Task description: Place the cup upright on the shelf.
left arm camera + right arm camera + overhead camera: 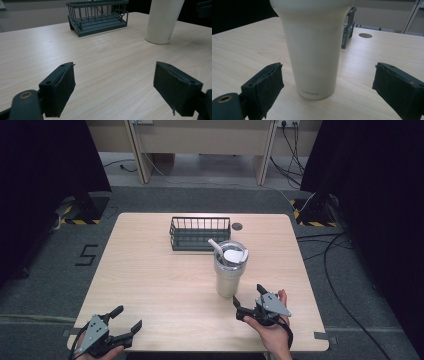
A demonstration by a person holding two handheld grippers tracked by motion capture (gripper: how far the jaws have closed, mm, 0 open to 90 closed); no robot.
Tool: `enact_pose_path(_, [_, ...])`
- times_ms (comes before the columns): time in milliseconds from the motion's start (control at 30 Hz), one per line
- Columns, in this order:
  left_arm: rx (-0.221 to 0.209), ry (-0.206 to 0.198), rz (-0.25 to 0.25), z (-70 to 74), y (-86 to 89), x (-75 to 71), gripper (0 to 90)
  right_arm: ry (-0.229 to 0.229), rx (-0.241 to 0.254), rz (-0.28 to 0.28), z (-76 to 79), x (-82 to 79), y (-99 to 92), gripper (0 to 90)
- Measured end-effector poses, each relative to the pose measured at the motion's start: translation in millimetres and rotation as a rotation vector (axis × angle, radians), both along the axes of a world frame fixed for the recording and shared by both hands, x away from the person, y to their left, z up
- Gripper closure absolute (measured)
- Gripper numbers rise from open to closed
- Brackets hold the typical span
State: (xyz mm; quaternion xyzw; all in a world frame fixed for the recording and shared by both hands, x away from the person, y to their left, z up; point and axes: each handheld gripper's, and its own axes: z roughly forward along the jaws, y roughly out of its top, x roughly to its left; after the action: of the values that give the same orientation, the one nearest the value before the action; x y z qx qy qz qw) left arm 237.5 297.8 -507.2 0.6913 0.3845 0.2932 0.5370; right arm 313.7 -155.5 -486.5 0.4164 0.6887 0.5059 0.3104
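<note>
currently the cream tumbler point(229, 275) stands upright on the wooden table point(150, 280), right of centre, just in front of the dark wire basket point(200, 233). a clear lid with a white straw point(215, 246) closes its top. in the right gripper view the tumbler wall carries small lettering near the base, and the base sits flat on the table.

right gripper point(248, 301): held in the person's right hand point(272, 332) near the front right edge of the table, pointed at the tumbler. jaws are spread wide, one on each side of the tumbler's lower body, with a clear gap on both sides; no contact.

left gripper point(129, 319): held at the front left corner of the table, well apart from the tumbler. jaws are spread wide over bare tabletop, pinching nothing. in the left gripper view the basket lies far ahead and the tumbler base at upper right.
</note>
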Motion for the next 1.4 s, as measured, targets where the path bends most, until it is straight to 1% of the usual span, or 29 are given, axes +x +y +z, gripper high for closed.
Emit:
enact_pose_path(67, [0.0, -0.001, -0.002, 0.1, -0.2, 0.0, 16.8, -0.004, -0.004, 0.001, 0.6, 4.2, 4.0, 8.7])
enact_pose_path(200, [0.0, 0.0, -0.002, 0.0, -0.1, 0.0, 16.8, 0.002, 0.005, 0.003, 1.3, 8.1, 8.7, 8.5])
enact_pose_path(267, [-0.001, -0.001, -0.001, 0.0, 0.1, 0.1, 16.8, -0.006, -0.002, 0.012, 2.0, 11.3, 10.9, 8.5])
enact_pose_path(333, [-0.002, -0.001, -0.001, 0.1, 0.2, 0.0, 16.8, -0.008, -0.004, 0.009, 2.9, 14.7, 14.7, 8.2])
enact_pose_path(867, [-0.002, 0.0, -0.005, 0.1, -0.7, -0.1, 16.4, -0.016, -0.005, 0.002, 4.2, 32.3, 28.2, 3.7])
enact_pose_path(967, [0.001, 0.0, -0.007, 0.2, -0.7, -0.2, 16.3, -0.019, -0.003, 0.01, 3.8, 36.4, 32.0, 2.7])
enact_pose_path(1067, [0.002, -0.002, -0.008, 0.3, -0.6, -0.3, 16.3, -0.022, -0.002, 0.011, 3.8, 38.2, 34.4, 2.4])
enact_pose_path(1400, [0.001, 0.0, -0.012, 0.2, -0.9, -0.4, 16.2, -0.029, 0.001, 0.006, 3.0, 52.9, 42.1, 1.7])
